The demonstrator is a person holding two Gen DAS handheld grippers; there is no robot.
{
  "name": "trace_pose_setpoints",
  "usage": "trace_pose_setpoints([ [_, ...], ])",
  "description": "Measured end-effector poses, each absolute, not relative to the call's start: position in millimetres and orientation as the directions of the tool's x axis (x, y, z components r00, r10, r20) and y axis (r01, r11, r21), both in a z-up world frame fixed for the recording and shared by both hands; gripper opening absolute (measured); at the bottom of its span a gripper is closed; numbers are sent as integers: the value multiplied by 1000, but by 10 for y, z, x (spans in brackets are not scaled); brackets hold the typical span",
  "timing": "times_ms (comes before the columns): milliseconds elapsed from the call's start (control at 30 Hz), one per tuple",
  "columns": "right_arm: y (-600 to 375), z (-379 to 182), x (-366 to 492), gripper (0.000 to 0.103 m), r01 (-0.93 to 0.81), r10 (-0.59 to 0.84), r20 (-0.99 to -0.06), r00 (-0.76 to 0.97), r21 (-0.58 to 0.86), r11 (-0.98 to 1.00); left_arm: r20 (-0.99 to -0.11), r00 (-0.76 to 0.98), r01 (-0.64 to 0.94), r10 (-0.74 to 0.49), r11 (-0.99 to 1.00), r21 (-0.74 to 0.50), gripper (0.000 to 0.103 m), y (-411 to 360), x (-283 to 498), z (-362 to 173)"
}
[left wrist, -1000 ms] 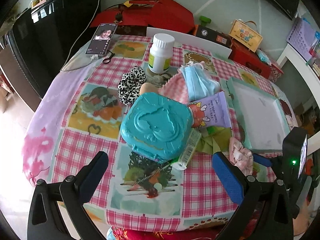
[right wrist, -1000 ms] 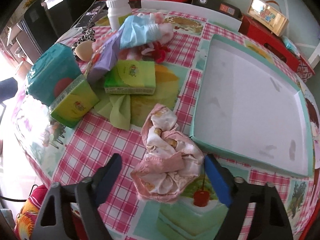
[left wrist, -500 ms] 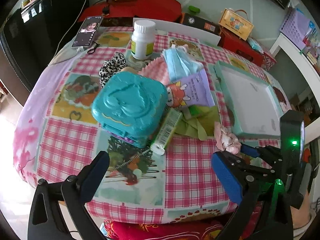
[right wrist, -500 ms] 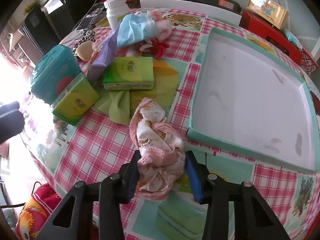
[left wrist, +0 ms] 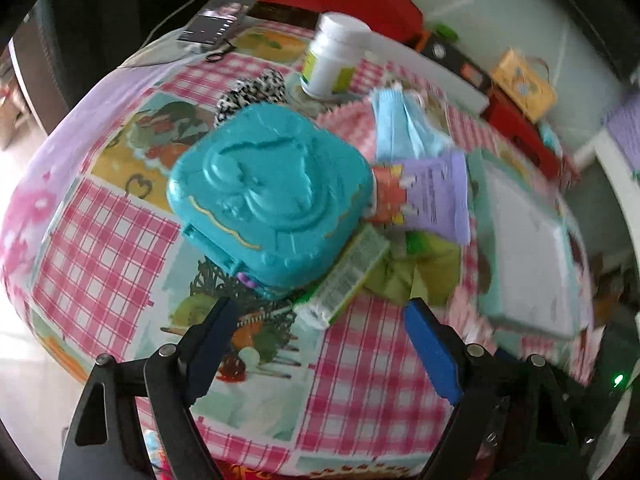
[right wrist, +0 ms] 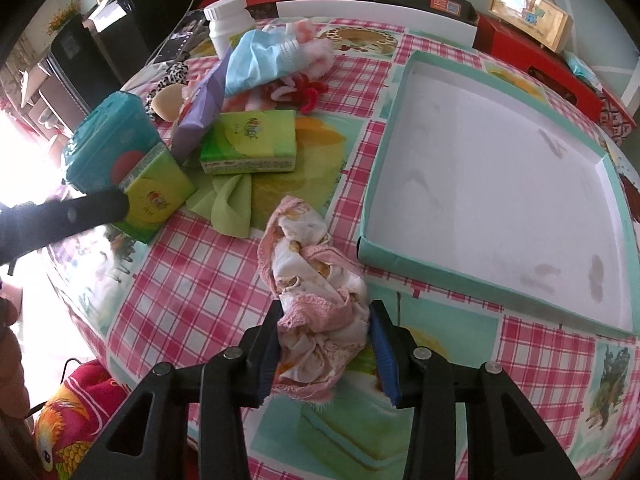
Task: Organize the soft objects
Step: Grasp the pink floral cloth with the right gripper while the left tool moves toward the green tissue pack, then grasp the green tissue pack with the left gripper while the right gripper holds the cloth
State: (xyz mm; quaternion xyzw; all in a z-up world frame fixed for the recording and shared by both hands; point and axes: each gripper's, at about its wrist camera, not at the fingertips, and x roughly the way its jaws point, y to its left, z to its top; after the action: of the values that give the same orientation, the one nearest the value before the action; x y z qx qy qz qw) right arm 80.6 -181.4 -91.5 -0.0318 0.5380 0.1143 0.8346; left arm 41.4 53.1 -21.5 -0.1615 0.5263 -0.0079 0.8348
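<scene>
R hand-held gripper (right wrist: pixel 325 346) clamps crumpled pink-and-white cloth (right wrist: pixel 316 280), long axis running fwd over table (right wrist: pixel 192 300). Shallow teal-rimmed white tray (right wrist: pixel 404 128) lies fwd-right (close). L hand-held gripper (left wrist: pixel 320 336) wide, empty.

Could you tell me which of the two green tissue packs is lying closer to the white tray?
The flat-lying tissue pack above the green cloth; the other tissue pack leans against the teal box, farther from the tray.

2 tissue pks (right wrist: pixel 249 142), 1 tray (right wrist: pixel 372 216)
</scene>
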Motion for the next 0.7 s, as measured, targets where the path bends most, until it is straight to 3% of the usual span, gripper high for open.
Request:
trace_pose_setpoints([
  [433,-1813,-910,802,44,-226,157,-904,398,70,972,-867,477,-302,-145,899,-316,86,792,408,-266],
  [700,-1811,-901,789,44,-225,154,-905,398,66,972,-896,398,-277,-197,905,-322,86,683,466,-426],
])
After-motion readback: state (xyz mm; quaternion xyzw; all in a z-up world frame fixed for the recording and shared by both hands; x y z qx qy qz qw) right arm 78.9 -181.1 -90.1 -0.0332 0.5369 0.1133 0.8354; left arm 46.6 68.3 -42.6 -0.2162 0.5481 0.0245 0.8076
